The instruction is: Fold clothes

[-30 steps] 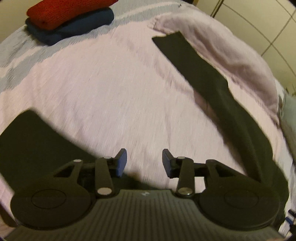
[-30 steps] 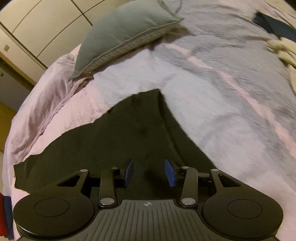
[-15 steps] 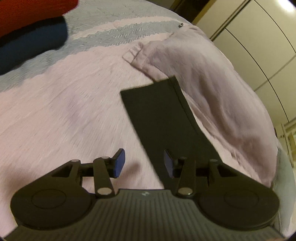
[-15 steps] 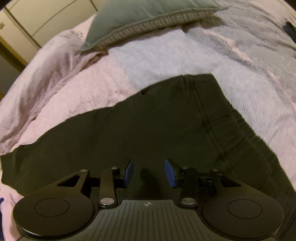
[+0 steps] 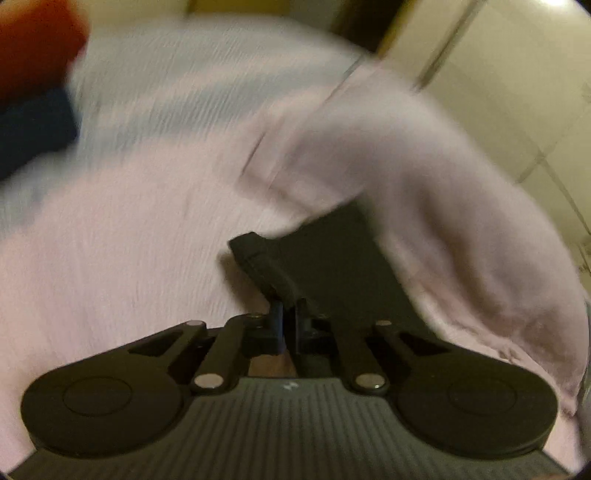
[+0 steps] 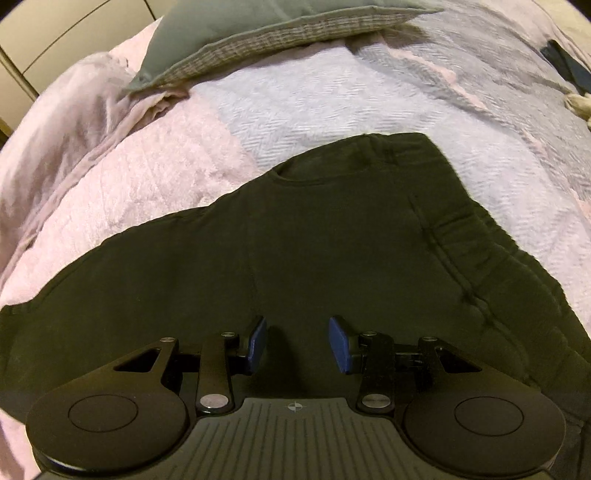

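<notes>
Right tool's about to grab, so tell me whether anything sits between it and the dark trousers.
Nothing visible does. The right tool hangs open just above the dark trousers, bare cloth between and ahead of its fingers. The grey pillow lies well beyond, off the garment.

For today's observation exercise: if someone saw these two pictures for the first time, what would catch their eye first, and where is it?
First, the black trousers spread across the pink and grey bedspread, filling the middle of the right wrist view. Next, the left gripper, low in its own view, pinched shut on the trouser leg's hem, while the right gripper hangs open over the dark cloth. A grey pillow lies at the top.
</notes>
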A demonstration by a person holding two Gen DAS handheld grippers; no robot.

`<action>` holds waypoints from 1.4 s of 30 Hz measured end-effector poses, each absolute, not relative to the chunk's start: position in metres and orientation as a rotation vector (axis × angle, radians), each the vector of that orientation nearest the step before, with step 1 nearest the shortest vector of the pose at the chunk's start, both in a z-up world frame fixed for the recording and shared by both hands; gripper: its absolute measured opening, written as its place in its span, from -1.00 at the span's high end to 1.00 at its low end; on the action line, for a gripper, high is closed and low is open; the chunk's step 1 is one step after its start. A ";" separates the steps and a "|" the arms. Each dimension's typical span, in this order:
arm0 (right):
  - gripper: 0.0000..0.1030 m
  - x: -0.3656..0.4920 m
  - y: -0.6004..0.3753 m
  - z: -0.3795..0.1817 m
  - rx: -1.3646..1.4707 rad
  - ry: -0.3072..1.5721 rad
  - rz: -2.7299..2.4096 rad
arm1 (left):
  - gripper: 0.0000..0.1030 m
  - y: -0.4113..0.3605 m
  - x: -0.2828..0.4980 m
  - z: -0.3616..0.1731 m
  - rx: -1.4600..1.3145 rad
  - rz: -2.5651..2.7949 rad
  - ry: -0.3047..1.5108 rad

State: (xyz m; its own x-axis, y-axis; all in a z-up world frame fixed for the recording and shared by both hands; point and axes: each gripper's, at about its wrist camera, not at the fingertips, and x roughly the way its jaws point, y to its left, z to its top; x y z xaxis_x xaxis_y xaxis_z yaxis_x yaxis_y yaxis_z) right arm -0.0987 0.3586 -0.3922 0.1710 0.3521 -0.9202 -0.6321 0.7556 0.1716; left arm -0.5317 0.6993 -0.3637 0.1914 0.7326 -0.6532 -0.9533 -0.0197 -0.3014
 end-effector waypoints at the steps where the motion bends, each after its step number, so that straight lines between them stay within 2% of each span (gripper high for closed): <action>1: 0.20 -0.101 0.363 -0.394 -0.286 1.207 0.710 | 0.89 0.693 -0.531 -0.364 -0.740 1.387 0.372; 4: 0.20 -0.106 0.378 -0.402 -0.308 1.197 0.713 | 0.85 0.695 -0.535 -0.394 -0.701 1.376 0.554; 6: 0.20 -0.110 0.388 -0.405 -0.328 1.186 0.723 | 0.80 0.701 -0.544 -0.410 -0.737 1.341 0.583; 8: 0.20 -0.112 0.396 -0.402 -0.351 1.160 0.744 | 0.78 0.701 -0.545 -0.401 -0.753 1.352 0.576; 11: 0.20 -0.114 0.399 -0.396 -0.365 1.125 0.774 | 0.61 0.688 -0.546 -0.375 -0.748 1.422 0.558; 14: 0.20 -0.120 0.400 -0.389 -0.367 1.103 0.810 | 0.70 0.670 -0.548 -0.350 -0.679 1.548 0.591; 18: 0.20 -0.147 0.416 -0.382 -0.431 1.014 0.964 | 0.70 0.661 -0.504 -0.338 -0.658 1.250 0.627; 23: 0.20 -0.189 0.461 -0.396 -0.527 0.919 1.156 | 0.77 0.652 -0.407 -0.361 -0.528 0.835 0.724; 27: 0.20 -0.202 0.482 -0.422 -0.688 0.901 1.264 | 0.81 0.653 -0.384 -0.403 -0.333 0.772 0.885; 28: 0.20 -0.199 0.479 -0.430 -0.755 0.885 1.264 | 0.83 0.660 -0.393 -0.404 -0.331 0.807 0.889; 29: 0.20 -0.189 0.469 -0.434 -0.785 0.868 1.254 | 0.94 0.669 -0.406 -0.402 -0.352 0.860 0.879; 31: 0.20 -0.166 0.450 -0.439 -0.825 0.848 1.223 | 0.94 0.688 -0.433 -0.397 -0.395 0.964 0.858; 36: 0.20 -0.085 0.391 -0.414 -0.550 1.038 0.974 | 0.93 0.706 -0.499 -0.378 -0.466 1.167 0.884; 41: 0.19 -0.111 0.337 -0.369 -0.444 1.061 1.016 | 0.91 0.598 -0.520 -0.340 -0.527 1.024 0.855; 42: 0.19 -0.124 0.325 -0.364 -0.458 1.065 1.034 | 0.84 0.566 -0.524 -0.335 -0.554 0.985 0.858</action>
State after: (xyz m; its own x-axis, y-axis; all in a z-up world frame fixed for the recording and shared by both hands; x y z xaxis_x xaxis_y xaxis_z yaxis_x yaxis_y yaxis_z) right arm -0.1243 0.3253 -0.3639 0.1026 0.4667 -0.8785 -0.8643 0.4790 0.1535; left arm -0.5241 0.5664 -0.3355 0.2809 0.4859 -0.8276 -0.8864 0.4620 -0.0296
